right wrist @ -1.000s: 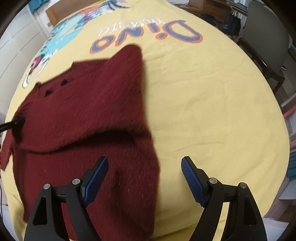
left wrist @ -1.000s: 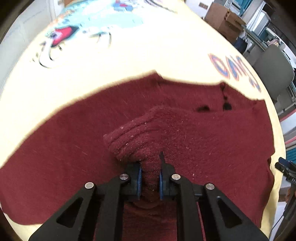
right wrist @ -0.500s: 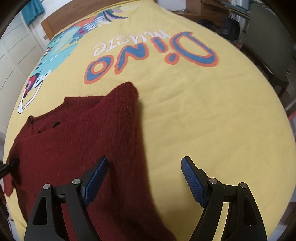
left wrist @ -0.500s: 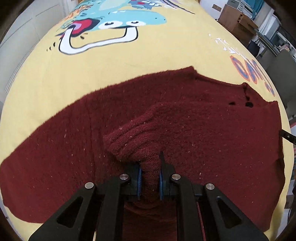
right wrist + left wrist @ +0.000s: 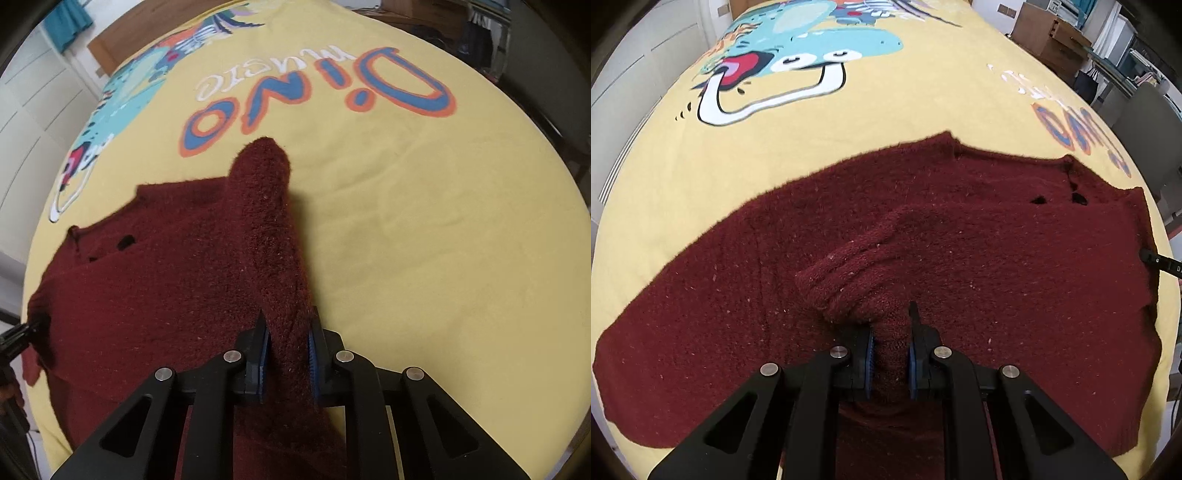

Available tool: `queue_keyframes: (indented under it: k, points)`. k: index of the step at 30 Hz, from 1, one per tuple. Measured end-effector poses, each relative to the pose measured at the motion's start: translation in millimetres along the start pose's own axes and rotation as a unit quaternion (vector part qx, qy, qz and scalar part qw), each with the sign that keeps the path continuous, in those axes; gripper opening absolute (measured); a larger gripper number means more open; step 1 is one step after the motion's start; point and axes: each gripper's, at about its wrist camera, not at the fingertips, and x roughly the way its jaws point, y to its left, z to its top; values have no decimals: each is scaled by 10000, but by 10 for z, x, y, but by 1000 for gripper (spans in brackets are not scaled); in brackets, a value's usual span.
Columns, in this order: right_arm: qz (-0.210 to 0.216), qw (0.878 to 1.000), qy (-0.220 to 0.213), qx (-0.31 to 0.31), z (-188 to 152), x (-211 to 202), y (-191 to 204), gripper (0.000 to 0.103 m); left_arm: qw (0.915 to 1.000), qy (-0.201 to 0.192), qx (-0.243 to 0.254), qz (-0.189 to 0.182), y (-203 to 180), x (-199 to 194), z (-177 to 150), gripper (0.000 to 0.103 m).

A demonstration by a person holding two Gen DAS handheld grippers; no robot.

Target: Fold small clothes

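A dark red knitted sweater (image 5: pixel 997 258) lies spread on a yellow bedspread (image 5: pixel 849 147) with a cartoon dinosaur print. My left gripper (image 5: pixel 890 354) is shut on the ribbed cuff of one sleeve, folded over the sweater's body. My right gripper (image 5: pixel 286 347) is shut on the other sleeve of the sweater (image 5: pixel 266 229), which runs as a raised ridge from the jaws up to a rounded end near the "Dino" lettering. The left gripper's tip (image 5: pixel 16 334) shows at the left edge of the right wrist view, and the right gripper's tip (image 5: pixel 1160 260) at the right edge of the left wrist view.
The bedspread (image 5: pixel 424 240) stretches wide to the right of the sweater. A grey chair (image 5: pixel 1145 114) and wooden furniture (image 5: pixel 1052 33) stand beyond the bed's far right side. White cupboard doors (image 5: pixel 33 96) line the left.
My right gripper was open over the sweater's edge; it has closed on the sleeve. The left gripper keeps its hold on the cuff, and its view has shifted toward the dinosaur print.
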Motion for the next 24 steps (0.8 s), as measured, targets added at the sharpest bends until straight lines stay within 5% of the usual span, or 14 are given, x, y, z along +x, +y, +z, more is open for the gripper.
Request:
queue_keyframes:
  k: [8, 11, 17, 19, 24]
  points:
    - [-272, 9995, 133, -60, -1, 203, 25, 22, 9999, -96, -18, 118, 63, 159, -59, 18]
    - [-205, 9997, 93, 78, -13, 148, -26, 37, 9998, -73, -158, 80, 87, 160, -51, 21]
    - [-499, 9984, -257, -39, -18, -148, 40, 73, 9994, -143, -257, 203, 83, -30, 10, 57]
    - [-606, 9967, -483, -238, -13, -287, 166, 81, 9989, -299, -286, 202, 41, -166, 53, 88]
    - [-507, 9882, -1006, -1035, -85, -566, 770, 91, 9971, -729, -173, 96, -217, -439, 144, 102]
